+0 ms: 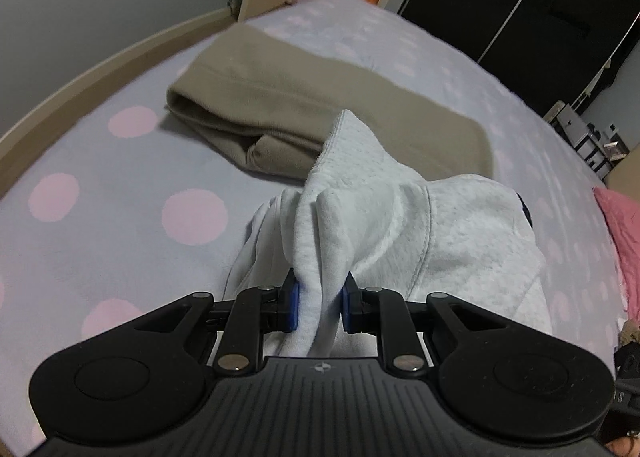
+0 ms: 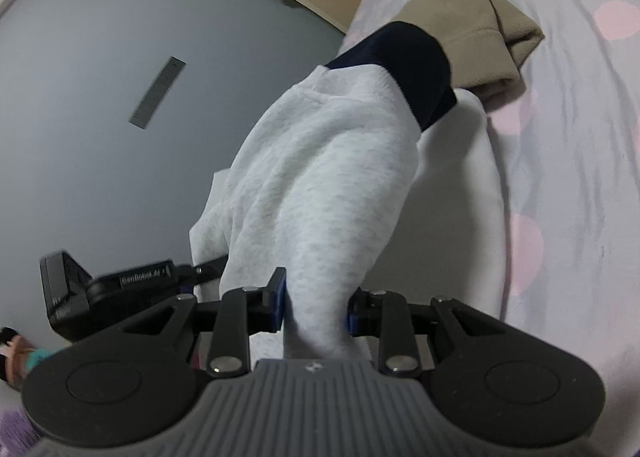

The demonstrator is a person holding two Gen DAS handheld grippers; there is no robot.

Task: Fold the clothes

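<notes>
Left tongs tilted downward, right tongs shallower, both clamped on grey sweatshirt

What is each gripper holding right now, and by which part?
Both hold the light grey fleece sweatshirt. The left gripper pinches a bunched fold of its body fabric; the right gripper clamps a gathered section below the navy ribbed cuff.

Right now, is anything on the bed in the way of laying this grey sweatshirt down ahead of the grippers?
Yes. The folded tan garment lies on the dotted sheet just beyond the grey sweatshirt, which the left gripper and right gripper both clamp. The sheet nearer is bare.
</notes>
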